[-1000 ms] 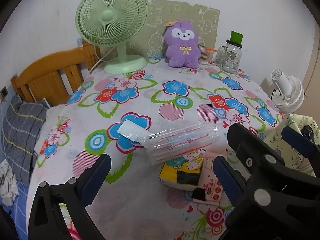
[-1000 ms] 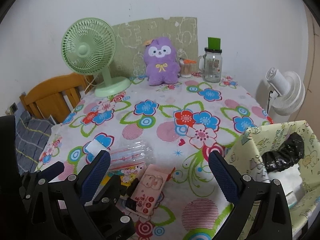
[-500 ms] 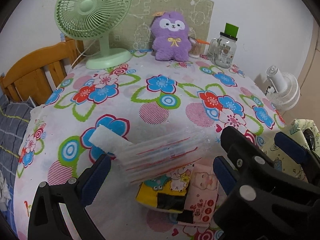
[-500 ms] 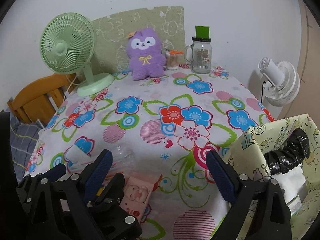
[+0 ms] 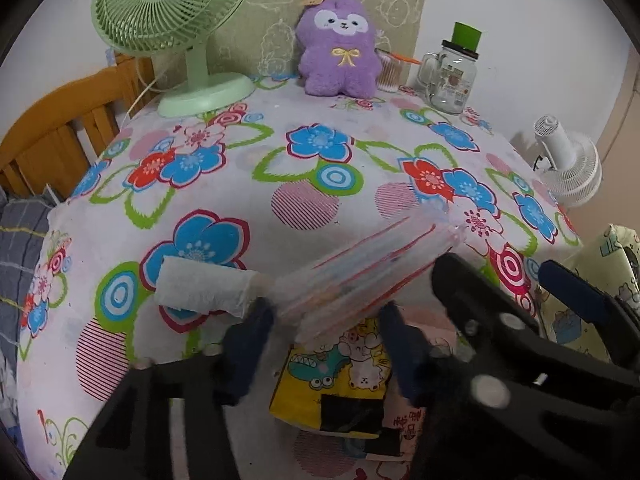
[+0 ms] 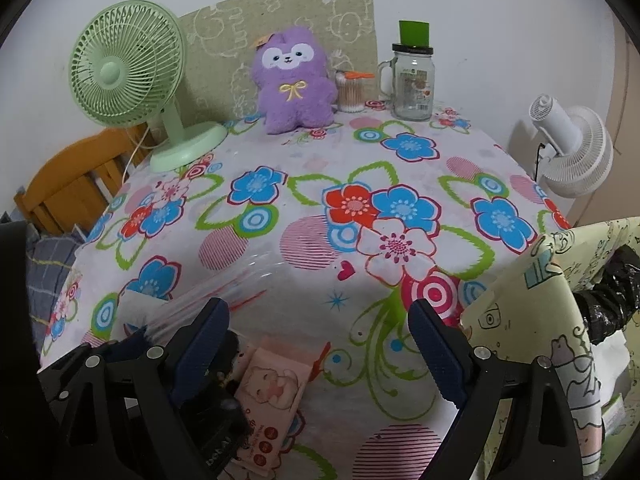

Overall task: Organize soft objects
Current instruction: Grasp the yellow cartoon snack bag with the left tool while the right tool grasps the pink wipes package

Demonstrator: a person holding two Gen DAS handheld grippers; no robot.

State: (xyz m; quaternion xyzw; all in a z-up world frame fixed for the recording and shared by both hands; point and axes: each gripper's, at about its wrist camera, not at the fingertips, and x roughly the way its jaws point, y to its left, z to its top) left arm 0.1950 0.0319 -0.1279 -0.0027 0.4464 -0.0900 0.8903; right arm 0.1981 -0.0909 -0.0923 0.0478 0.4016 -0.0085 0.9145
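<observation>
A clear plastic pack with red stripes (image 5: 360, 276) lies tilted on the flowered tablecloth (image 5: 312, 168), a white tissue wad (image 5: 204, 288) at its left end. My left gripper (image 5: 324, 332) is closing its jaws around this pack, and the blurred pads touch its sides. Under it sit a yellow cartoon tissue pack (image 5: 340, 376) and a pink wipes pack (image 6: 272, 388). My right gripper (image 6: 320, 348) stands open above bare cloth, just right of the pink pack. A purple plush (image 6: 294, 84) sits upright at the table's far side.
A green desk fan (image 5: 172, 12), a cotton-swab cup (image 6: 350, 94) and a glass jar (image 6: 412, 84) line the back. A patterned fabric bin (image 6: 560, 320) holding a black item (image 6: 612, 304) stands at the right edge. A white fan (image 6: 572, 152) and wooden chair (image 5: 60, 128) flank the table.
The left jaws have gone from wide open to closed in on the clear pack, whose right end has tipped up. Both grippers have moved down and closer to the table.
</observation>
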